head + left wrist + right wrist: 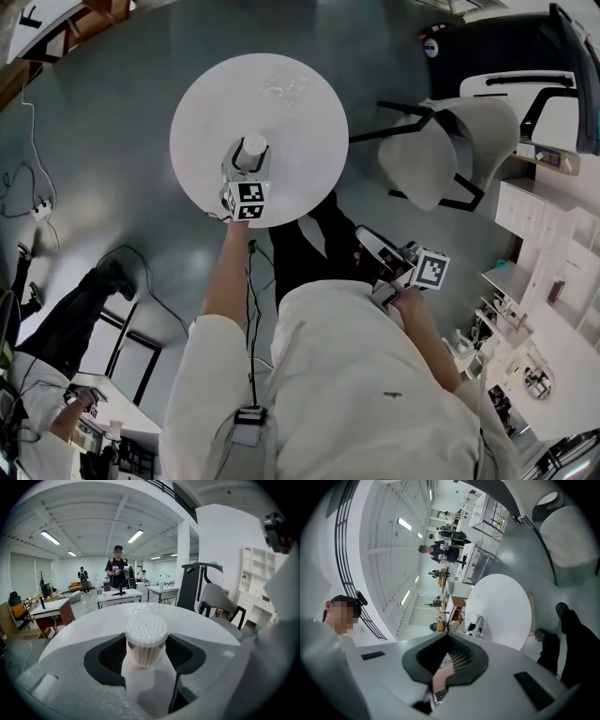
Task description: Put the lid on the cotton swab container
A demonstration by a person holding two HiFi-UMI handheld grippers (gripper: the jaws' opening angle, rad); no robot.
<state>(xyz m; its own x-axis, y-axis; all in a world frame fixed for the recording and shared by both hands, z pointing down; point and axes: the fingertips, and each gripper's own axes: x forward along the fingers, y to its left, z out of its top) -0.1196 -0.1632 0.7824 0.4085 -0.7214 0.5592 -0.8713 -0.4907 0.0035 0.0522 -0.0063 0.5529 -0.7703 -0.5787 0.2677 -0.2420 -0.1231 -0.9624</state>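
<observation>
My left claw point(247, 165) is pinching the cotton swab container point(146, 638). The tub stands upright between its dark pads, which sit against both sides, with the packed white swab tips showing at the open top. It stands on or just above the round white table point(202, 103), on the side nearest me; I cannot tell whether its base is fully down.

The lid point(284, 87) is the clear, shallow disc lying flat on the table straight ahead of the left claw, beyond the tub and well apart from it. Nothing is touching it.

My right claw point(367, 240) is pressed together and empty. It hangs off the table edge, back beside my body, with the table out ahead of it and the lid far from its tips.

I judge this as the early part of the job: the tub is held steady, the lid not yet picked up. The next move calls for spreading the right claw, reaching it out across the table past the tub, and gripping the lid by its rim. It looks thin and slippery, so a shallow grip may slip.
</observation>
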